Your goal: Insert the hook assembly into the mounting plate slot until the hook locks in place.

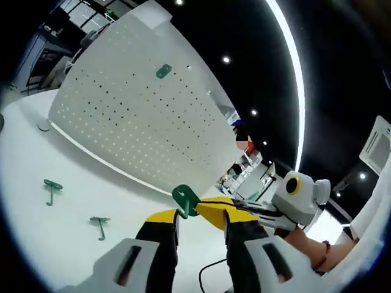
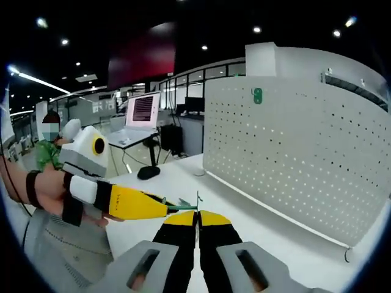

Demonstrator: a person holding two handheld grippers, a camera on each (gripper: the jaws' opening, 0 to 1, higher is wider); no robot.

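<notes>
A white perforated mounting plate (image 1: pixel 140 116) (image 2: pixel 305 159) stands upright on the white table (image 1: pixel 36 244), with one green hook (image 1: pixel 164 71) (image 2: pixel 258 95) seated near its top. Another green hook (image 1: pixel 185 200) hangs in the air in front of the board. My right gripper (image 2: pixel 197 213) is shut on it, and a thin green sliver (image 2: pixel 197 199) shows at its tips. The right gripper (image 1: pixel 204 204) reaches in from the right in the left gripper view. My left gripper (image 1: pixel 194 215) has its jaws apart, with the hook by its left tip. The left gripper (image 2: pixel 183 207) meets the hook from the left in the right gripper view.
Two spare green hooks (image 1: pixel 51 188) (image 1: pixel 99 224) lie on the table left of my left gripper. A laptop (image 2: pixel 142 110) and a black mouse (image 2: pixel 148 173) sit on desks behind. A person in green (image 2: pixel 46 152) sits at far left. A dark cable (image 1: pixel 208 274) runs under the jaws.
</notes>
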